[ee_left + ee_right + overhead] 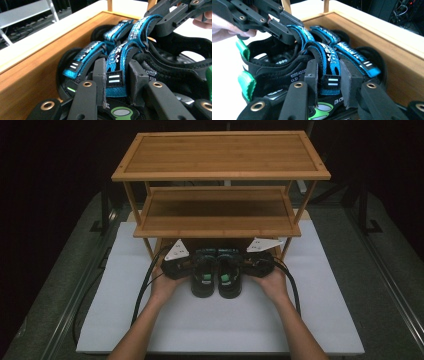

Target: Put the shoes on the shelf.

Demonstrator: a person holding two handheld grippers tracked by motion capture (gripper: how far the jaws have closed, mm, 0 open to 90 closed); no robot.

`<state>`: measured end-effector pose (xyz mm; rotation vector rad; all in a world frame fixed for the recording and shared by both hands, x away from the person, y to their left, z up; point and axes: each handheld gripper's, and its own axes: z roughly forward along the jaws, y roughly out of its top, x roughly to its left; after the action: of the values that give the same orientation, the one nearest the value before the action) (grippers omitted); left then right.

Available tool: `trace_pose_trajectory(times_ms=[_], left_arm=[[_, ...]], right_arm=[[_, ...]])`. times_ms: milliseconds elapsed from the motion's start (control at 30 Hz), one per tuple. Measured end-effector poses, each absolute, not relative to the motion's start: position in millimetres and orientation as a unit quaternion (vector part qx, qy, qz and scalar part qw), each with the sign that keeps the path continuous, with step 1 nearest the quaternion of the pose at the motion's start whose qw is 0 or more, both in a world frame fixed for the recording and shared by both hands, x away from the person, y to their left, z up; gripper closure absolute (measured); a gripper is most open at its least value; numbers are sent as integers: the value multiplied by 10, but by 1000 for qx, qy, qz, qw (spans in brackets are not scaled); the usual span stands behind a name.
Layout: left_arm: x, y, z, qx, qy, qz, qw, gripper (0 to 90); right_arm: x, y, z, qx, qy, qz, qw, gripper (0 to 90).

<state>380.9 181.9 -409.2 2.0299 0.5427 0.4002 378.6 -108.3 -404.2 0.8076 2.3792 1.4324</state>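
While each gripper's fingers (100, 75) pinch a blue strap (114, 67), both sandals (216, 275) point toes-first under the bamboo rack (217, 227).

A white mat (220, 320) covers the middle of a grey table (380, 285), a three-tier bamboo rack (220, 155) stands at its far side, and the room beyond is dark, nearly black.

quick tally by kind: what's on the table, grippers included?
Sandals: 2, black with blue straps, left sandal and right sandal
Wooden shelf rack: 1
White mat: 1
Grippers: 2, left gripper and right gripper, each clamped on a sandal strap
Total: 6
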Motion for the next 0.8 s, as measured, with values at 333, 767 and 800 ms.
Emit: trace_pose_trajectory(times_ms=[333, 767, 800], left_arm=[[3806, 1854, -4129, 829, 232, 143, 488, 674], [3461, 2206, -4078, 845, 264, 119, 450, 325], [3461, 2206, -4078, 845, 264, 119, 450, 304]], right_arm=[[3758, -1092, -4105, 287, 810, 496, 123, 650], [3358, -1416, -4030, 317, 818, 466, 118, 336], [3358, -1416, -4030, 317, 818, 466, 118, 336]])
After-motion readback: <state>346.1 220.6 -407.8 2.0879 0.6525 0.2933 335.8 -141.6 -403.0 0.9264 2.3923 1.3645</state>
